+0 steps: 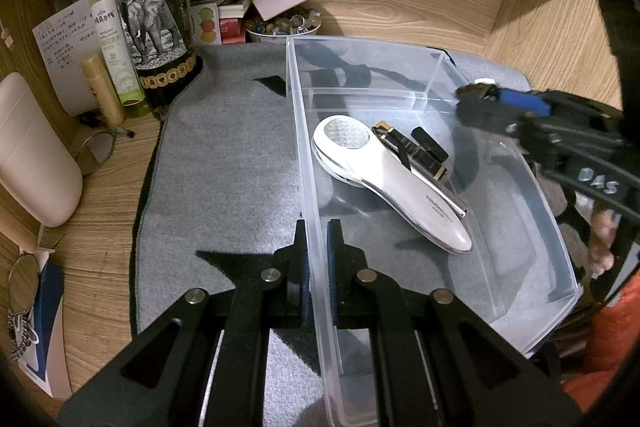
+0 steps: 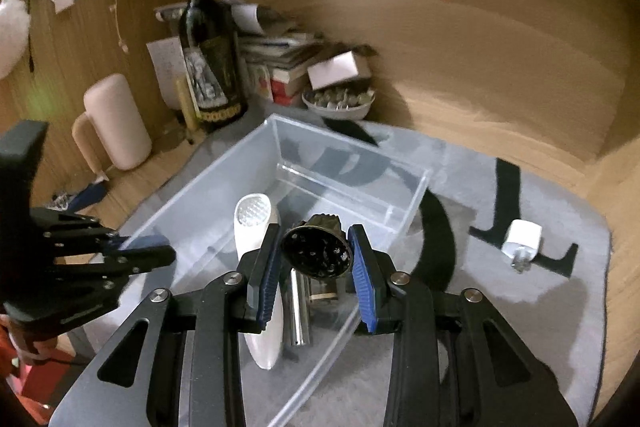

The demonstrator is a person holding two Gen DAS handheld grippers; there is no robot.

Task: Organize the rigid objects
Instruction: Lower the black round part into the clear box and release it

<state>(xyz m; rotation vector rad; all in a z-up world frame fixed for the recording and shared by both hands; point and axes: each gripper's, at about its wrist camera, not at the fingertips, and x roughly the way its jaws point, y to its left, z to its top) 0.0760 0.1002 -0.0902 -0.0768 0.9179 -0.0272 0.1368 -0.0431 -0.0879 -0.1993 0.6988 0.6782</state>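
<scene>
Two views examined, left wrist first. The left gripper [image 1: 318,247] is fully closed on the near left wall of the clear plastic bin [image 1: 308,163], one finger outside and one inside, pinning the bin on the grey mat [image 1: 224,167]. Inside lie a white handheld device [image 1: 392,187] and a black and gold item [image 1: 416,151] touching its far side. The right gripper [image 1: 476,95] hangs over the bin's far right corner, blurred; from this view I cannot tell what it carries. Risk: a thin, smooth wall could slip from the pinch, letting the bin skate on the mat if anything knocks it.

Right wrist view. The right gripper [image 2: 316,259] is closed partway on a dark round perforated piece [image 2: 316,251], gripped across its width by the blue pads [image 2: 362,267], above the bin's interior. Beneath it sit the white device and a metal cylinder [image 2: 298,311]. A white plug adapter [image 2: 522,239] waits on the mat to the right, well apart from the bin. Risks: a round rim held at two points may roll out; released from height it could strike the items below or bounce over the wall. Blur suggests motion, which raises the chance.
</scene>
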